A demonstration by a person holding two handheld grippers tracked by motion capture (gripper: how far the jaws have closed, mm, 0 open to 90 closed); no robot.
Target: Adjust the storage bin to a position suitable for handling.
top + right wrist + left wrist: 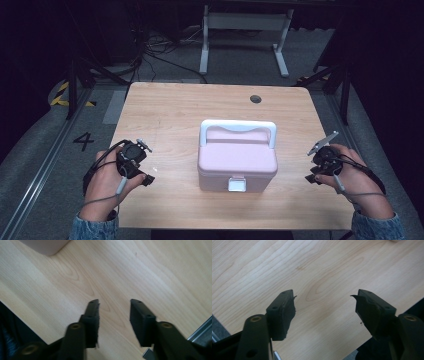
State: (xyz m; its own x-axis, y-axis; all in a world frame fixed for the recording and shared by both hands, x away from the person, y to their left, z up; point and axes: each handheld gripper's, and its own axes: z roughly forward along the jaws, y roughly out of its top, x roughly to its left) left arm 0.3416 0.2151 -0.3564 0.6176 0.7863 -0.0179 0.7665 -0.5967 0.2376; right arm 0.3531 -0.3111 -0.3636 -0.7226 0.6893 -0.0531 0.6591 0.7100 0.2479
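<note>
A pink box (237, 160) with a white handle and a white front latch stands shut in the middle of the wooden table (170, 107). My left gripper (147, 179) is held at the table's left side, well apart from the box. In the left gripper view its jaws (323, 298) stand open over bare wood with nothing between them. My right gripper (312, 178) is held at the table's right side, also apart from the box. Its jaws (114, 303) are open over bare wood, and a corner of the pink box (45, 246) shows at the top left of that view.
A small dark round hole (255, 98) sits in the tabletop near the far edge. Beyond the table stand a white frame (245, 30) and loose cables on the grey floor. A "4" mark (83, 141) is on the floor at the left.
</note>
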